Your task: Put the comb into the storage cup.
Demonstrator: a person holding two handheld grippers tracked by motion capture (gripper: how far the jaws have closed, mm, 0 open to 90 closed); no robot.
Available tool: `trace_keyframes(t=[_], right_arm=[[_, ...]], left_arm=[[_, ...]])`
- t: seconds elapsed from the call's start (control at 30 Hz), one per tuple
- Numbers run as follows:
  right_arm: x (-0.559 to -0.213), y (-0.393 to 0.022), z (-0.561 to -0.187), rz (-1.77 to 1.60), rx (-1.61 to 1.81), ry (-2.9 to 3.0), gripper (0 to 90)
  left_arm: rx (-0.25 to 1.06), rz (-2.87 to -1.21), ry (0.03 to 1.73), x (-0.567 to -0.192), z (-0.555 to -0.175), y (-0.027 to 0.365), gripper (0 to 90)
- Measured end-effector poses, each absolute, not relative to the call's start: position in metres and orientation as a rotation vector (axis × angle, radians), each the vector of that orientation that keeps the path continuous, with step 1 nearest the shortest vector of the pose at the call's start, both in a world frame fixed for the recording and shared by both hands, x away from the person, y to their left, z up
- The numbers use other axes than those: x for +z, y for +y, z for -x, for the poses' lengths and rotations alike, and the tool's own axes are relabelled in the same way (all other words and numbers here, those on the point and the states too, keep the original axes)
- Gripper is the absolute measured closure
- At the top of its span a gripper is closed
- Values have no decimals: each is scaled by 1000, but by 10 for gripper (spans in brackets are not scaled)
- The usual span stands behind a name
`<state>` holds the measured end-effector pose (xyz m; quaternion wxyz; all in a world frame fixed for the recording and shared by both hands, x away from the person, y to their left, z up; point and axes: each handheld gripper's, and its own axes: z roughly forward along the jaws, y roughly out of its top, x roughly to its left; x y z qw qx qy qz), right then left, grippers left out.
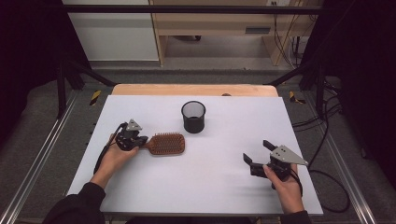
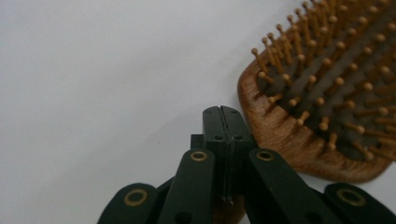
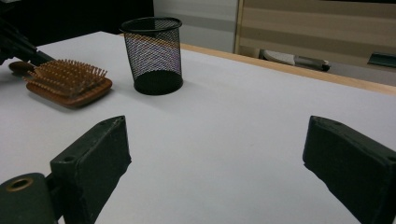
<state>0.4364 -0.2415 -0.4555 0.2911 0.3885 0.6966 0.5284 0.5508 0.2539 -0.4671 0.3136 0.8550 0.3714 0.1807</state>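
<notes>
white bench [image 1: 196, 186] carries a wooden hairbrush [image 1: 166, 143] lying crosswise, handle toward the left gripper [image 1: 136, 141], whose fingers are clamped on the handle; the right gripper [image 1: 257, 152] waits well apart, fingers spread and empty.

Table [image 1: 201, 182]: white top, wooden edge showing along the far side. Wooden hairbrush [image 1: 166, 143] lies bristles up, left of centre. Black mesh cup [image 1: 193, 116] stands upright just beyond it, near but apart
</notes>
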Motion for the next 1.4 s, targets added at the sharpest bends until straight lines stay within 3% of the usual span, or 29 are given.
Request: trace_keyframes(t=[1.4], right_arm=[[-456,-241,-437,-1033,1409,1865,73]], left_arm=[[381,-2316,933,-462,-521,251,900]])
